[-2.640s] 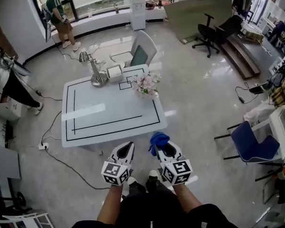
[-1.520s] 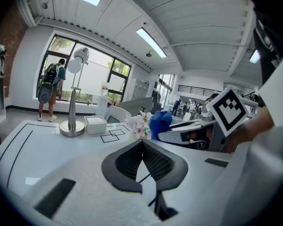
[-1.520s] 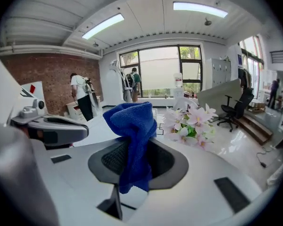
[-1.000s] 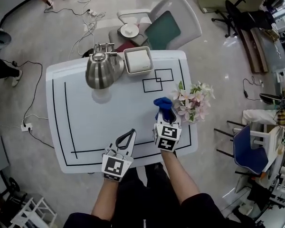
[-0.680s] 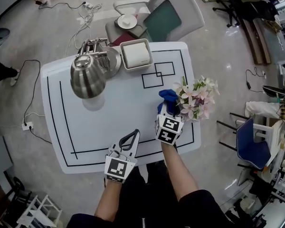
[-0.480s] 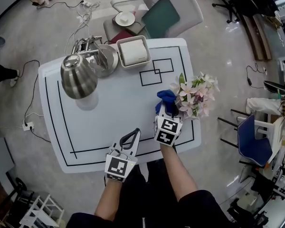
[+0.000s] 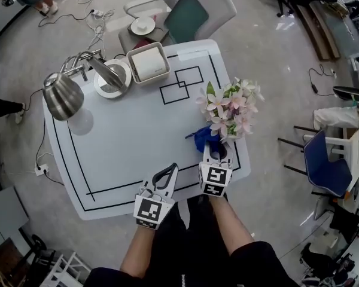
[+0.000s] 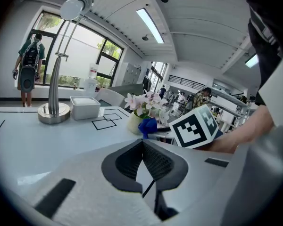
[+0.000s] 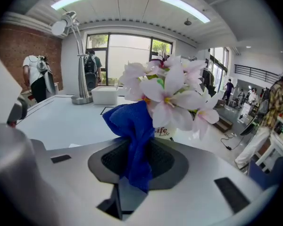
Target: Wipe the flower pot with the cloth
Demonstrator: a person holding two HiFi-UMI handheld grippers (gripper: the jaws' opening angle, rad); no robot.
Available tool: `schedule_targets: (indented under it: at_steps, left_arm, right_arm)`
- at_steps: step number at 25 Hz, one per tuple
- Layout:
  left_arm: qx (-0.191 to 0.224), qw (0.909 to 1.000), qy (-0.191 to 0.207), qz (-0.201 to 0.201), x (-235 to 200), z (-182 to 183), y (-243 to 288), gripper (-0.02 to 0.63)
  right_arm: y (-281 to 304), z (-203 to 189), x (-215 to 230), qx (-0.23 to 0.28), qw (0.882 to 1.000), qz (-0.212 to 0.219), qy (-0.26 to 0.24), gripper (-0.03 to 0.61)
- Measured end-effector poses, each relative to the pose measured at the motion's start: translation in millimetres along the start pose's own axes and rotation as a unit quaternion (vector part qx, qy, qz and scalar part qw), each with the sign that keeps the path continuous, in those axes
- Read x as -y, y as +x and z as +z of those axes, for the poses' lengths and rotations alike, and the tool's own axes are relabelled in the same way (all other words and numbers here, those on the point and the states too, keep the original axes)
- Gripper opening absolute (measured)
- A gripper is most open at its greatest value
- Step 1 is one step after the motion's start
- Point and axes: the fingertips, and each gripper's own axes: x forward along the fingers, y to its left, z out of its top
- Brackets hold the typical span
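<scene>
Left gripper: jaws together, empty, held nearer body. Right gripper: jaws clamped on cloth, set further forward. Left forearm, right forearm: bare, both stretched forward.

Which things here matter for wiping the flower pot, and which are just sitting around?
In use: blue cloth, flower pot, right gripper holding the cloth.
Just there: desk lamp, white box, left gripper (shut, empty).
</scene>
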Motion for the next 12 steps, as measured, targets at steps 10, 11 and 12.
schedule_targets:
  at_steps: [10, 11, 12]
  left_arm:
    - [-0.015, 0.9998, 0.005, -0.009, 31.1, 13.4, 36.0, 0.006]
    - [-0.017, 0.9998, 0.004, -0.005, 32.1, 14.0, 39.1, 0.006]
    - [-0.019, 0.9998, 0.001, 0.0, 32.1, 14.4, 42.2, 0.006]
  right_arm:
    - [1.1, -15.7, 66.7, 0.004, 0.998, 0.02, 0.063, 0.098]
    - [2.1, -18.4, 75.0, 0.003, 0.997, 0.023, 0.069, 0.098]
    - [2.9, -21.1, 84.2, 0.004, 0.997, 0.023, 0.075, 0.098]
